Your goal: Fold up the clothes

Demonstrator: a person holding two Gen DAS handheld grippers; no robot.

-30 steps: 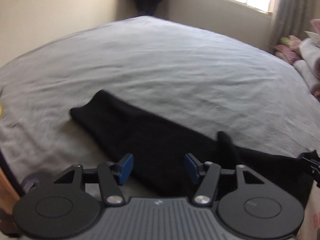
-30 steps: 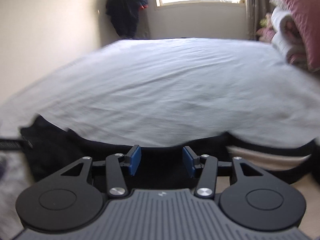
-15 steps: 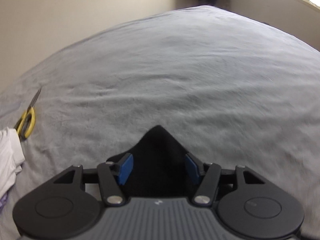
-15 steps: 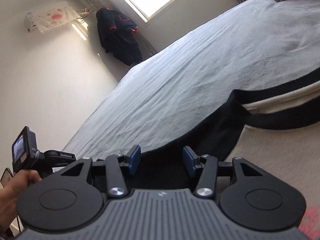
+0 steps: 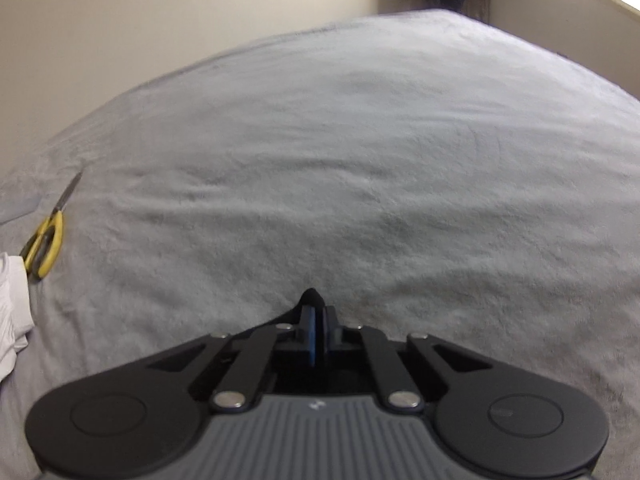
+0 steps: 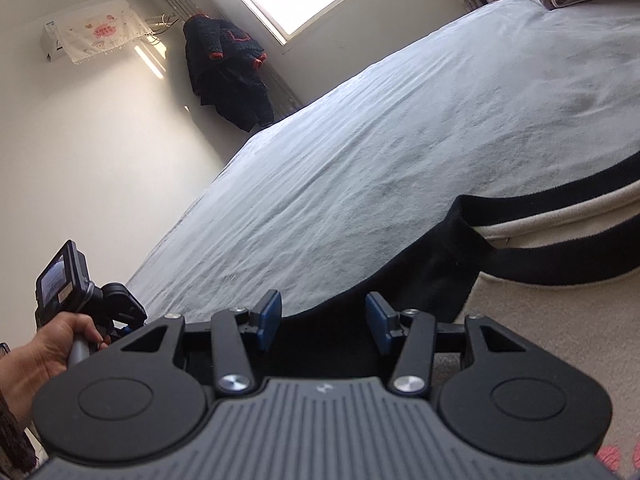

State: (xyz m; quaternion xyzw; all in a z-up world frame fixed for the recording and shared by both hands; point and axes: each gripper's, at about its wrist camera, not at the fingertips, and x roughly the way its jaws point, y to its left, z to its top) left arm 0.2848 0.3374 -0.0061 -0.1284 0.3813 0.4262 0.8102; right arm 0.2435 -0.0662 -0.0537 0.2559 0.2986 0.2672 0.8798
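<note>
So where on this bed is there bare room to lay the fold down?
The grey bed cover lies bare ahead of the left gripper, right of the scissors. Crowded: the near edge with the black garment, and the white cloth.

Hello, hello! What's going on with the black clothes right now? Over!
Left gripper just closed on black garment's tip. Right gripper open over its edge. Yellow scissors off left, clear.

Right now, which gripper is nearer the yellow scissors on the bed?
Left. The left gripper, shut on the tip of the black garment, has the scissors lying off to its left. The right gripper doesn't see them at all.
</note>
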